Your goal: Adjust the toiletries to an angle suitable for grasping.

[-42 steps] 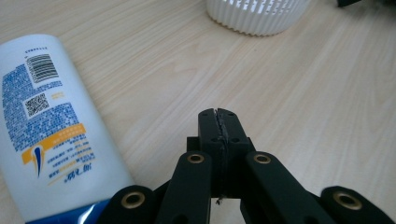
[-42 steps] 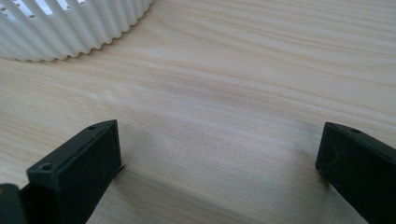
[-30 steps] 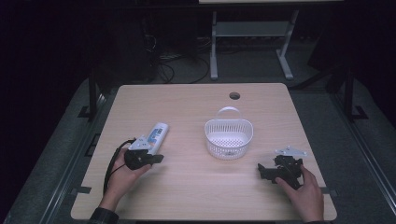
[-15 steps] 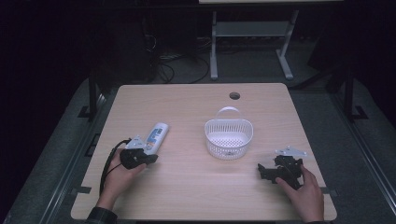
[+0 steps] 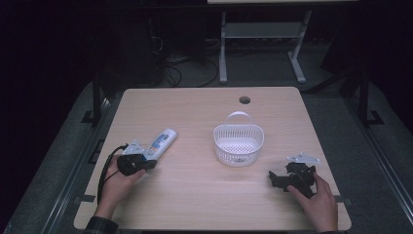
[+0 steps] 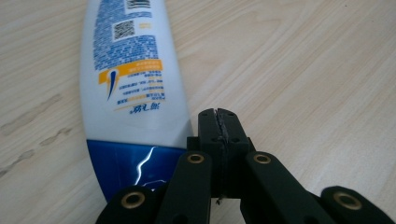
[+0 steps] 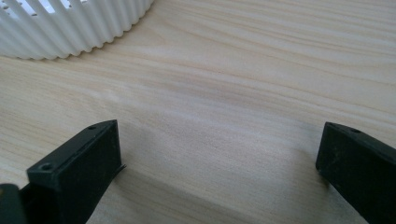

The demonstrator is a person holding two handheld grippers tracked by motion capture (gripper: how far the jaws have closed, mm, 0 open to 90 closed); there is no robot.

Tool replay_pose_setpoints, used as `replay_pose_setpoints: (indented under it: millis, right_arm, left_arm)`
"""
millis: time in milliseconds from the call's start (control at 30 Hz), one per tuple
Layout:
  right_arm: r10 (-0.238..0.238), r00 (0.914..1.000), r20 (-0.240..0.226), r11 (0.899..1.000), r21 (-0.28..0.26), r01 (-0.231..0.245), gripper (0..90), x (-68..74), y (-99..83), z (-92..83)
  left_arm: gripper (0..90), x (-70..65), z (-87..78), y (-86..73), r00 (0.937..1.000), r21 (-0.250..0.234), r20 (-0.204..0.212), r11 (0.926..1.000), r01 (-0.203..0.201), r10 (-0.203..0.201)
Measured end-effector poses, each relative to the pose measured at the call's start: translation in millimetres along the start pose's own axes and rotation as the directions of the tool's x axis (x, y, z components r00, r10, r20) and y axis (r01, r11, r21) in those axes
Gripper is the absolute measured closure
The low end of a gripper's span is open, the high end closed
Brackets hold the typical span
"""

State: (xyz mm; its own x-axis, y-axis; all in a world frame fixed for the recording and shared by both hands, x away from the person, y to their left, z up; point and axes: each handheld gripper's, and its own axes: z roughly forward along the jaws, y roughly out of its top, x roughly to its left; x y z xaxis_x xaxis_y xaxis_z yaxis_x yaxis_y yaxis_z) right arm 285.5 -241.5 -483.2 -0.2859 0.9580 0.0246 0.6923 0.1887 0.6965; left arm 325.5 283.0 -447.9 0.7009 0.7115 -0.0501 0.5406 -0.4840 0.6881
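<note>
I have the left gripper (image 6: 219, 122) pressed fully together with nothing between its jaws, low near the left edge of the pale wooden tabletop (image 5: 195, 195), just beside the blue cap end of the white plastic shampoo bottle (image 6: 133, 84). The bottle lies flat, pointing toward the far edge. My right gripper (image 7: 217, 154) rests near the right front corner, jaws spread wide and empty, close to the white slotted plastic basket (image 5: 238, 144) at the centre. I judge I am at the approach; next I must open the left jaws and straddle the bottle.
</note>
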Motion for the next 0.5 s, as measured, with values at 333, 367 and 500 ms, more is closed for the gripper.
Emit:
replay_pose_setpoints:
  millis: [333, 367, 500]
  right_arm:
    - [0.000, 1.0000, 0.000, 1.000, 0.000, 0.000, 0.0, 0.0, 0.0, 0.0]
    - [0.000, 1.0000, 0.000, 1.000, 0.000, 0.000, 0.0, 0.0, 0.0, 0.0]
    - [0.000, 1.0000, 0.000, 1.000, 0.000, 0.000, 0.0, 0.0, 0.0, 0.0]
  left_arm:
    - [90.0, 14.1, -8.2, -7.0, 0.9989, -0.011, -0.037, 0.9995, 0.029, -0.030]
    - [90.0, 15.6, -8.8, -7.7, 0.9986, -0.012, -0.043, 0.9995, 0.030, -0.031]
    - [90.0, 21.0, -11.2, -10.6, 0.9973, -0.016, -0.058, 0.9989, 0.045, -0.046]
